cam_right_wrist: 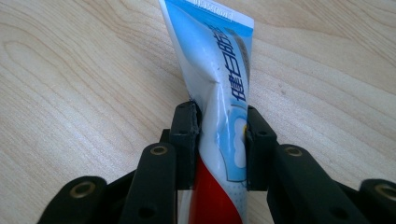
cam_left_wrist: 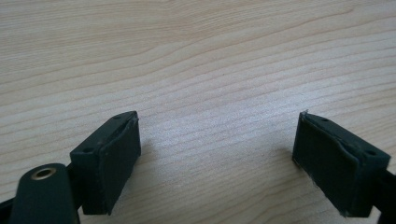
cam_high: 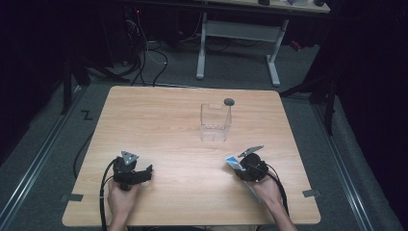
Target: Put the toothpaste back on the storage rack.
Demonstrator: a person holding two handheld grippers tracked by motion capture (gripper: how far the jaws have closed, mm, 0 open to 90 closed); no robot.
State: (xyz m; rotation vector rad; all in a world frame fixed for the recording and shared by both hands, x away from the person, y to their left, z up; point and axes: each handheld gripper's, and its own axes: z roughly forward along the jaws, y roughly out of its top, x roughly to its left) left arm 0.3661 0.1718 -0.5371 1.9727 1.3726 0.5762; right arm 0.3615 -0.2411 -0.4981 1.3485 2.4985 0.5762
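The toothpaste tube (cam_right_wrist: 219, 93) sits low over the near right of the worktop (cam_high: 183, 144), right gripper (cam_right_wrist: 219, 135) fingers clamped on its soft middle. Left gripper (cam_left_wrist: 217, 158) fingers are apart, holding nothing. Squeezing that hard could dent the tube or let it twist on the way to the clear container (cam_high: 215, 122), I reckon.

The toothpaste tube (cam_right_wrist: 219, 88) pinched in my right tool (cam_right_wrist: 219, 140) carries dark blue Chinese characters running along its white-and-blue side and a line of tiny white print at its crimped far end, both too small or slanted for me to read with certainty.
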